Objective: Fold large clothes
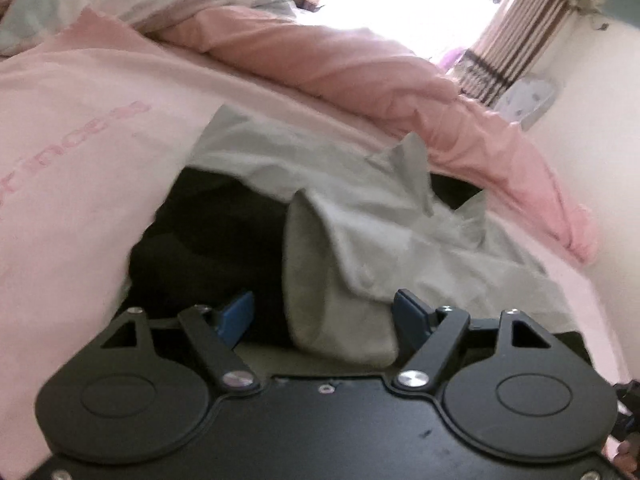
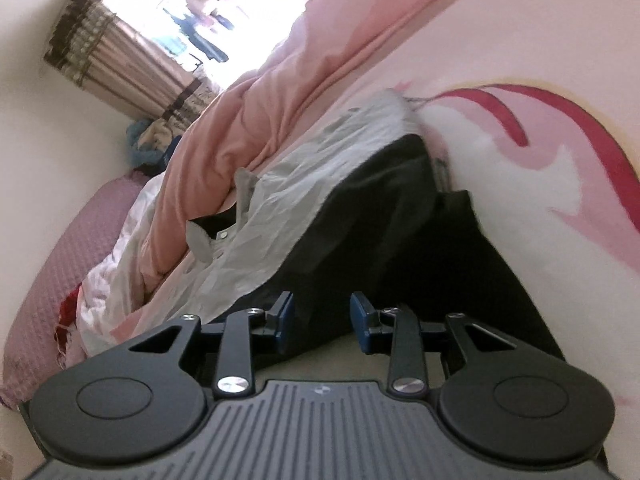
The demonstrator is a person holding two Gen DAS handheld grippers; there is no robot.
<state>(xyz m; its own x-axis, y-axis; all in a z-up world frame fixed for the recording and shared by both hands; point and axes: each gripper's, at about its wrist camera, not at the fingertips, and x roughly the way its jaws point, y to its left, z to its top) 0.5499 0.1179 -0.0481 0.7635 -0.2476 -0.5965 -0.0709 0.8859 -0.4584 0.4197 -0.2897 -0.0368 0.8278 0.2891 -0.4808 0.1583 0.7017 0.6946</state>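
The grey-white button-up shirt (image 1: 372, 216) lies on the bed over a black garment (image 1: 208, 240), both resting on the pink bed sheet (image 1: 80, 152) beside a bunched pink duvet (image 1: 328, 68). In the left wrist view the left gripper (image 1: 324, 314) has its jaws spread wide, with the shirt's cuff (image 1: 340, 320) sitting between the 2 blue pads but not pinched; it leans near the right-hand pad, and contact cannot be told. The right gripper (image 2: 322, 320) hovers with jaws partly parted over the black garment (image 2: 400, 220), grasping nothing.

The step in hand looks like taking hold of the sleeve end. To do it well, the left jaws should centre on the cuff and pinch both its layers, not the black cloth beneath. The right gripper would best take 1 layer at the shirt's edge (image 2: 280, 248), so the fold stays flat and the collar (image 2: 240, 184) is not dragged.
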